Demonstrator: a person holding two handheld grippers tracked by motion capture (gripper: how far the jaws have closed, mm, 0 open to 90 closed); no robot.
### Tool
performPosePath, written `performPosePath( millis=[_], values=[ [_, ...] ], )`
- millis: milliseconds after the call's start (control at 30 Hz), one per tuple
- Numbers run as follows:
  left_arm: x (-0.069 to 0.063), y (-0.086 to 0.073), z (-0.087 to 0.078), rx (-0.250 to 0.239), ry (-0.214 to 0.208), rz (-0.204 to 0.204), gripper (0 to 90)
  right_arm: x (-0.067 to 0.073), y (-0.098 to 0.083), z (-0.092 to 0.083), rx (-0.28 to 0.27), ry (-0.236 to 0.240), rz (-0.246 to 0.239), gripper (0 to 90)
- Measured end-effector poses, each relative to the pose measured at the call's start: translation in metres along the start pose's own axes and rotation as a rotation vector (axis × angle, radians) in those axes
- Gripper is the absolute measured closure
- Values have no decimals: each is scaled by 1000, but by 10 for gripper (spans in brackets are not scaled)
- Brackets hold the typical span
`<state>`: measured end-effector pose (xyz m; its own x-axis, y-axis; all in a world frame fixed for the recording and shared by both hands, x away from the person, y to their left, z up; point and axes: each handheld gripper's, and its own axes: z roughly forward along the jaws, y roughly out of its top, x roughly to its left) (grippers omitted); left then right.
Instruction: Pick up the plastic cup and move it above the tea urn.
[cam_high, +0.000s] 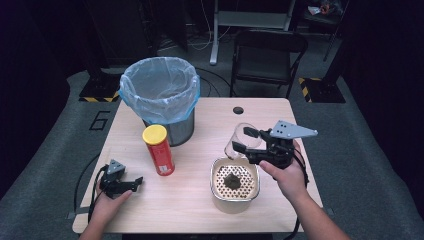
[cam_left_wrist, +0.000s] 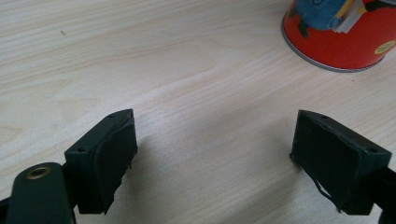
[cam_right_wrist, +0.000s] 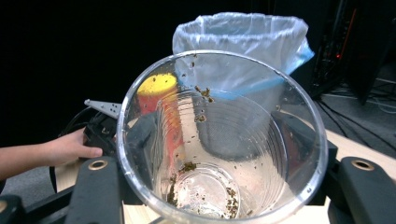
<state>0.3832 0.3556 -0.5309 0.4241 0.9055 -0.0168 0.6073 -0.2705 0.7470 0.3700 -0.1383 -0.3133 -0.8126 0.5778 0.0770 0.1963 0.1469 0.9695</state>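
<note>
My right gripper (cam_high: 242, 140) is shut on a clear plastic cup (cam_high: 240, 128), held tilted just above and behind a cream container (cam_high: 218, 192) with a perforated insert that carries a dark clump (cam_high: 232, 181). In the right gripper view the cup (cam_right_wrist: 219, 186) faces me mouth-first, a jaw on either side of its wall, with small brown bits stuck inside it. My left gripper (cam_high: 127, 184) rests on the table at the front left. Its jaws stand open (cam_left_wrist: 219, 149) with only bare wood between them.
A red can (cam_high: 159, 152) with a yellow lid stands left of centre; its base (cam_left_wrist: 345, 37) is just ahead of the left gripper. A metal bin (cam_high: 160, 95) lined with a pale bag stands at the back left. A folding chair (cam_high: 267, 57) is behind the table.
</note>
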Motion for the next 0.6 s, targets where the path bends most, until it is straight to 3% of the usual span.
performPosePath(
  millis=[267,433,600],
  values=[
    [0,0,-1,8,-4,1,136,9,37,1,22,-10,2,361],
    [0,0,0,8,-4,6,133,9,48,15,40,-29,-8,360],
    [0,0,-1,11,-8,5,130,10,80,42,29,-41,-50,360]
  ],
)
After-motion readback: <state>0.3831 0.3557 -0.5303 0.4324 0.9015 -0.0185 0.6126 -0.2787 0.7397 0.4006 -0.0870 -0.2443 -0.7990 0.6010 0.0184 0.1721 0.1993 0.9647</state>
